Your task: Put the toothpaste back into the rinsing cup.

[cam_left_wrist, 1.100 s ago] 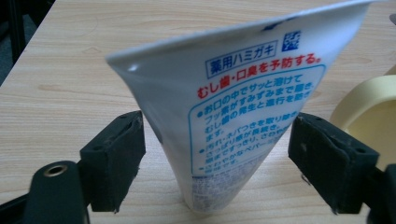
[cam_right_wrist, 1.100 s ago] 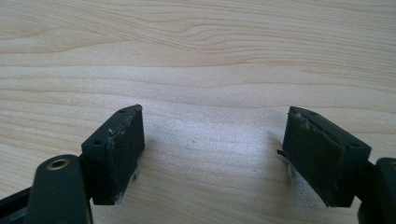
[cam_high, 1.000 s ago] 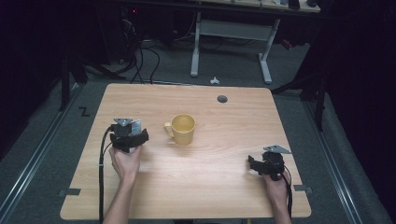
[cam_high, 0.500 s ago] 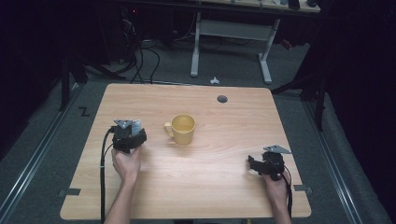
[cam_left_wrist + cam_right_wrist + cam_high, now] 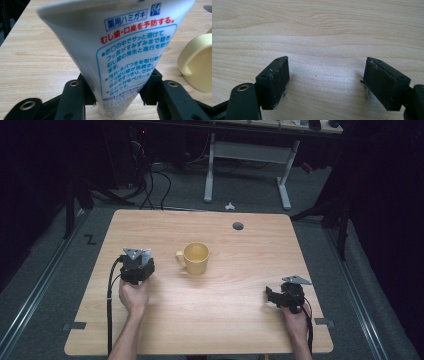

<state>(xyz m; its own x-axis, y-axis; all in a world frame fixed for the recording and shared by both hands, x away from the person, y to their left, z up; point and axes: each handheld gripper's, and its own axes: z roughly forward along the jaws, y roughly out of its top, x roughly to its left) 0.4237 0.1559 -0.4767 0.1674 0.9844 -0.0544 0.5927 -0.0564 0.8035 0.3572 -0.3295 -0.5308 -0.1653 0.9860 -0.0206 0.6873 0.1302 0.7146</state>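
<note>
the left gripper [image 5: 117,100] has just been closing, and its two black jaws now press on the narrow lower part of a white toothpaste tube [image 5: 120,50] covered in blue and red japanese print. the tube's long axis runs up and away from the jaws, widening toward its flat end, so it stands roughly in line with the gripper rather than across it. in the high view this gripper [image 5: 136,265] sits on the left half of the table, with the person's left hand [image 5: 133,296] behind it.

the yellow mug [image 5: 195,258] stands upright just to the right of that gripper, near but apart, its handle turned toward the gripper. in the left gripper view the mug [image 5: 200,67] shows at the right edge, handle loop nearest the tube. if the tube is meant for the mug, the left hand is far the nearer one; the move would be a short carry to the right and a tilt over the rim.

the right gripper [image 5: 280,296] rests well apart near the table's right front corner, its jaws standing wide with nothing but bare wood between them [image 5: 325,82].

the table [image 5: 240,330] is pale wood grain with a small round cable hole [image 5: 238,226] near the far edge. beyond it the room is dim, with grey carpet, cables and a white desk frame [image 5: 247,165].
</note>
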